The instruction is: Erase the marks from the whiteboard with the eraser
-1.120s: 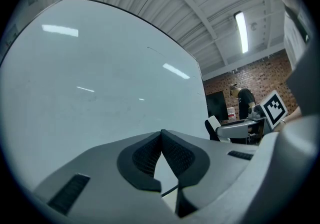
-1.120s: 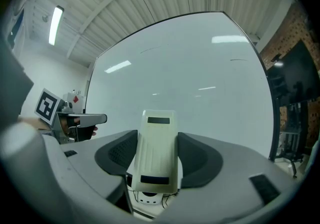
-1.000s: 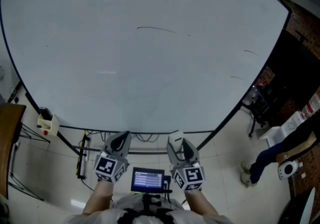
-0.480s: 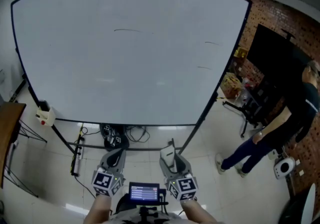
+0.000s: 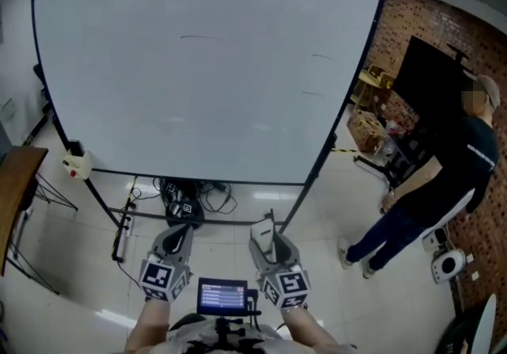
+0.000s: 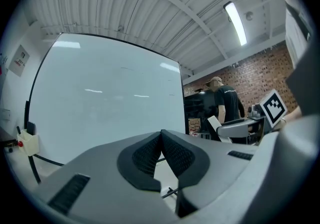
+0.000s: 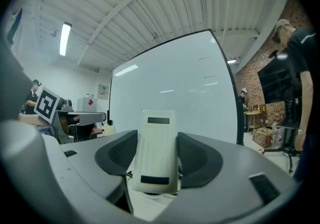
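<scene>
A large whiteboard [image 5: 198, 75] on a stand fills the head view, well ahead of both grippers. It carries a thin dark stroke [image 5: 200, 37] near the top middle and two short marks [image 5: 321, 56] towards its right edge. My right gripper [image 5: 264, 235] is shut on a cream-white eraser [image 7: 156, 150] that stands upright between its jaws. My left gripper [image 5: 179, 238] is shut with its pads [image 6: 150, 155] pressed together and nothing in them. Both are held low, close to my body.
A person in dark clothes [image 5: 428, 194] stands to the right beside a black screen [image 5: 428, 83] and a brick wall. A small white box [image 5: 76, 162] hangs at the board's lower left. Cables [image 5: 186, 198] lie on the floor under the board. A wooden table edge [image 5: 12, 194] is at left.
My view has drawn back from the board, which now looks smaller and farther away. The person at right has come more into view. Both grippers sit lower in the picture.
</scene>
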Tool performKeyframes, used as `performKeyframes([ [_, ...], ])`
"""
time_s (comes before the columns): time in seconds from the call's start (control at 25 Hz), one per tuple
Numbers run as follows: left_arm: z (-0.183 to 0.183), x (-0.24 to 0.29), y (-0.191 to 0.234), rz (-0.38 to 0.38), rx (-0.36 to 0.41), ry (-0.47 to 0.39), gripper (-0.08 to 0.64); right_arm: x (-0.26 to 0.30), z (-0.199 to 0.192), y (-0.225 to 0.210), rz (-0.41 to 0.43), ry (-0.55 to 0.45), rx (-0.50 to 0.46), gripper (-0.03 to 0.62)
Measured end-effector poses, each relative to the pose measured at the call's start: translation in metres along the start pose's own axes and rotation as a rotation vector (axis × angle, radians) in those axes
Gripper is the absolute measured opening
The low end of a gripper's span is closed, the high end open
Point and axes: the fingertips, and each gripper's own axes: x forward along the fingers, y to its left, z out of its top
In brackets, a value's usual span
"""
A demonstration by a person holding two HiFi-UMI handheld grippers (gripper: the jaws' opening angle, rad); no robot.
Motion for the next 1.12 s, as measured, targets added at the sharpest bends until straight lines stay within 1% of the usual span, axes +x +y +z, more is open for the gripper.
performKeyframes([
  [0.16,0.006,0.001,0.0,-0.014,-0.011,-0.005,-0.006,0.002,0.008,0.005,0.005,0.001,-0.015,0.259],
  [0.4,0.023,0.015,0.012,-0.04,0.0,-0.039,-0.006,0.014,0.026,0.003,-0.025,-0.03,-0.019,0.259],
  [0.52,0.022,0.011,0.02,-0.044,0.003,-0.041,-0.006,0.017,0.021,0.008,-0.037,-0.026,-0.002,0.259],
  [0.76,0.02,0.004,0.038,-0.035,-0.002,-0.042,-0.006,0.026,0.017,0.023,-0.035,-0.017,0.012,0.258],
  [1.12,0.021,-0.001,0.048,-0.039,-0.008,-0.047,-0.006,0.027,0.018,0.031,-0.055,-0.019,0.001,0.256],
])
